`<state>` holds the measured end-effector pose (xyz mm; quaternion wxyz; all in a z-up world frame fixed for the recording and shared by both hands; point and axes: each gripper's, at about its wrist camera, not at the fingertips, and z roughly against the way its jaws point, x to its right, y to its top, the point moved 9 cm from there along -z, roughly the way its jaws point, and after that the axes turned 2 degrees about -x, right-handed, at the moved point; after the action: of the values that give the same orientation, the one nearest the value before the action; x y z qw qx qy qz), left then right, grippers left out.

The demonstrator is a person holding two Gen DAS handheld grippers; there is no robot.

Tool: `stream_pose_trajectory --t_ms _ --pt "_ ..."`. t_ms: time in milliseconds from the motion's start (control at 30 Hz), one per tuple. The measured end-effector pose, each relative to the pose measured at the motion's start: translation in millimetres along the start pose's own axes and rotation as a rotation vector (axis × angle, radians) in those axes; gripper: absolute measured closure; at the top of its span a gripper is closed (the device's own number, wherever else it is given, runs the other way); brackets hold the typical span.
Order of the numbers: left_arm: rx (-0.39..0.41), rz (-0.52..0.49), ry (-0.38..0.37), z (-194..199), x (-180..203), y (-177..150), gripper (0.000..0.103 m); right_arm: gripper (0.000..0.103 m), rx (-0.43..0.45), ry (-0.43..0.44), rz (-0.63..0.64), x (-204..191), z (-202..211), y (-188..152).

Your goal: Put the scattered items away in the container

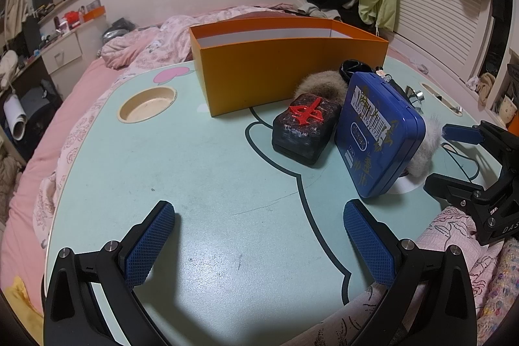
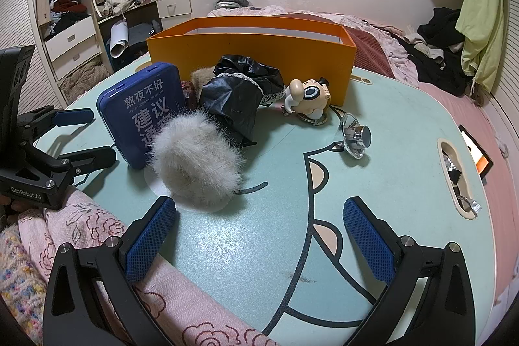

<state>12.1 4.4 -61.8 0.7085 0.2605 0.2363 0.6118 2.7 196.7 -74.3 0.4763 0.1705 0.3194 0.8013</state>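
Observation:
An open orange box point(image 1: 292, 77) point(image 2: 253, 54) stands at the back of the pale green table point(image 1: 211, 184). In front of it lie a black block with a red character point(image 1: 306, 127), a blue tin point(image 1: 379, 135) point(image 2: 142, 115) propped on edge, a grey-white fur ball point(image 2: 198, 164), a black lace-trimmed cloth point(image 2: 240, 93), a small cartoon figurine point(image 2: 308, 99) and a chrome suction cup point(image 2: 355, 135). My left gripper point(image 1: 259, 213) point(image 2: 89, 137) hovers open and empty left of the tin. My right gripper point(image 2: 259, 206) point(image 1: 451, 158) is open and empty, just short of the fur ball.
A round cup recess point(image 1: 147, 104) sits in the table's left part, and a long slot point(image 2: 454, 171) holding small bits runs near its right edge. A lit screen point(image 2: 476, 158) lies on the pink bed beyond. Pink floral fabric point(image 2: 97, 232) covers the near edge.

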Motion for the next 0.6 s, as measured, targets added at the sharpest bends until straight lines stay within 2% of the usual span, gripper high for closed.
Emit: stream_pose_trajectory --t_ms 400,467,600 --pt "0.005 -0.001 -0.001 2 1 2 0.0 0.0 0.012 -0.021 0.01 -6 6 2" --pt "0.005 -0.001 -0.001 2 1 2 0.0 0.001 0.006 -0.006 0.01 -8 6 5" --pt "0.005 0.0 -0.001 1 1 2 0.0 0.008 0.034 0.045 0.019 -18 13 22"
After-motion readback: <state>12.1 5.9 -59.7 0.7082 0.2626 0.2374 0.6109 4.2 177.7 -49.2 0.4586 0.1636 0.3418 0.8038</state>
